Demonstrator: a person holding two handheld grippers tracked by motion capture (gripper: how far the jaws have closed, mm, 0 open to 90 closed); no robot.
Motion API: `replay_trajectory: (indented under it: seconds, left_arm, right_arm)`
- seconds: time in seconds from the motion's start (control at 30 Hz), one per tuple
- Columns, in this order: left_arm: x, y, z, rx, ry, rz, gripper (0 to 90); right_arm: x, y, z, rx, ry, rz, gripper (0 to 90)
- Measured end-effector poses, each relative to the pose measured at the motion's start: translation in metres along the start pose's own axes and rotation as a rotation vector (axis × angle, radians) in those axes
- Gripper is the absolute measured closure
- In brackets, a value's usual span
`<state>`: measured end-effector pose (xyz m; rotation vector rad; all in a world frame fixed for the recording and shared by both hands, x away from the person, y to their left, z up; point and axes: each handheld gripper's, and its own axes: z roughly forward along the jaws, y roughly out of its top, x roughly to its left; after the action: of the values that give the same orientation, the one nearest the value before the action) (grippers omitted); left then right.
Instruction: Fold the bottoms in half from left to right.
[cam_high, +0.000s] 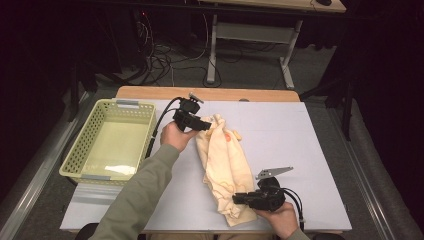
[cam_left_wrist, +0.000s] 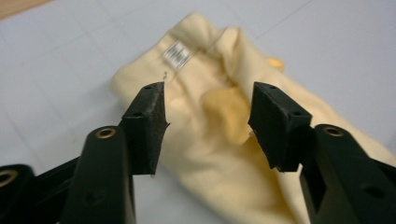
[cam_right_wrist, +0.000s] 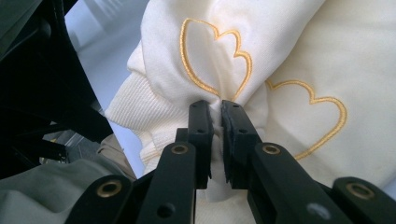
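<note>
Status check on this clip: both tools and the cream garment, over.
Left tool open at the garment's label end, nothing held. Right tool shut on garment fabric near the ribbed cuff. Garment bunched on the table; basket empty at left, nothing in the way.

The left gripper (cam_left_wrist: 208, 123) stands with its jaws spread wide over a pale yellow garment (cam_left_wrist: 224, 154) lying crumpled on the white table (cam_left_wrist: 60, 70). A fold of deeper yellow cloth sits between the fingertips (cam_left_wrist: 149, 121). Beyond the left finger, a small white label (cam_left_wrist: 176, 55) shows at the garment's far edge.
</note>
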<state>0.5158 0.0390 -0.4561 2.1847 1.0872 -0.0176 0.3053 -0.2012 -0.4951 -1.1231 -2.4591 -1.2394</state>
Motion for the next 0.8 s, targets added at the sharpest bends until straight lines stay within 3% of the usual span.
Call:
replay_trajectory:
  seconds: [0.23,0.37,0.43,0.6,0.7,0.8]
  left_arm:
    - [-0.004,-0.001,-0.032,-0.03,0.082,0.034,42.2]
    - [-0.002,-0.007,-0.044,-0.049,0.098,0.021,42.2]
    - [0.001,-0.014,-0.046,-0.032,0.115,0.01,42.7]
    - [0.014,-0.033,-0.037,0.031,0.136,-0.065,57.2]
    - [0.019,-0.042,-0.026,0.069,0.123,-0.084,68.4]
    - [0.021,-0.047,-0.015,0.091,0.104,-0.108,73.9]
  right_arm:
    - [0.0,0.0,0.001,0.007,-0.009,-0.011,80.0]
    - [-0.001,0.0,0.001,0.007,-0.014,-0.012,78.0]
    - [-0.001,0.0,0.001,0.009,-0.014,-0.012,76.8]
    - [0.0,0.0,0.0,0.008,-0.018,-0.018,70.5]
    - [0.0,0.001,0.0,0.01,-0.022,-0.026,62.7]
    - [0.001,0.002,0.0,0.014,-0.027,-0.035,61.7]
